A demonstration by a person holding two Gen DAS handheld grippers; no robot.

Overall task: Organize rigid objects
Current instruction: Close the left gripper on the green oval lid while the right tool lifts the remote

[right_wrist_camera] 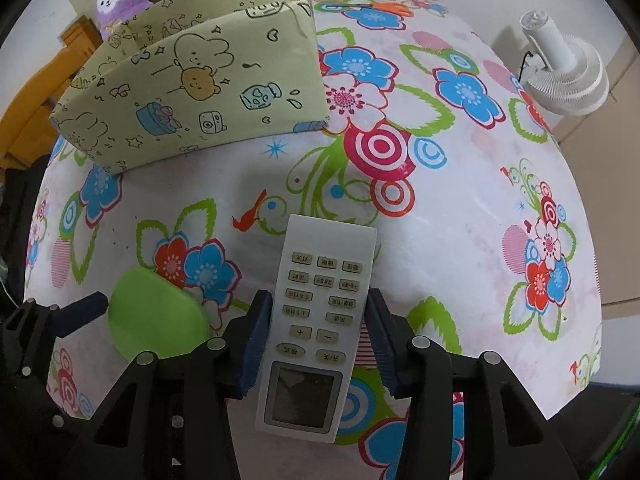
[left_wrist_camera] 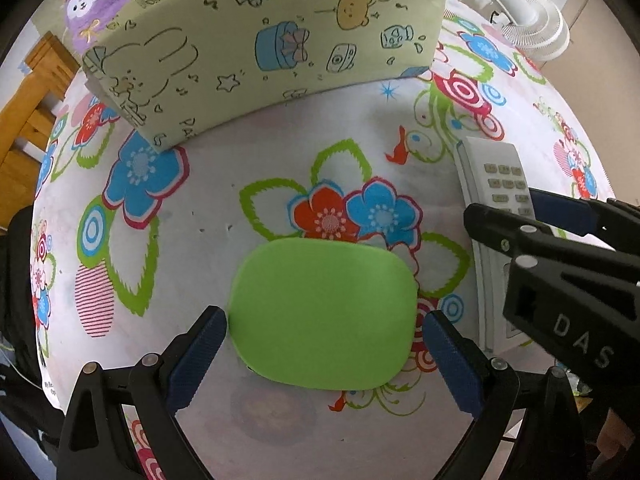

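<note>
Already my right tongs (right_wrist_camera: 316, 344) pinch the white remote (right_wrist_camera: 320, 320) across its narrow sides, flat on the flowered cloth (right_wrist_camera: 460, 220): light, stiff, slick plastic. My left tongs (left_wrist_camera: 324, 344) stand open, astride the rigid green case (left_wrist_camera: 322, 314), not touching.

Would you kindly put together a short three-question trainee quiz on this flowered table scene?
1. True or false: the right gripper is shut on the white rectangular plastic remote control.
2. Which flat thing lies between the open pads of the left gripper? A) the green rounded-rectangle lid B) a red plate C) a glass jar
3. Fill in: the pale green fabric storage box with cartoon prints stands ____ the remote, farther from the cameras.

Key: 1 true. 2 A; whether the pads touch its edges cannot be told. 3 beyond.
</note>
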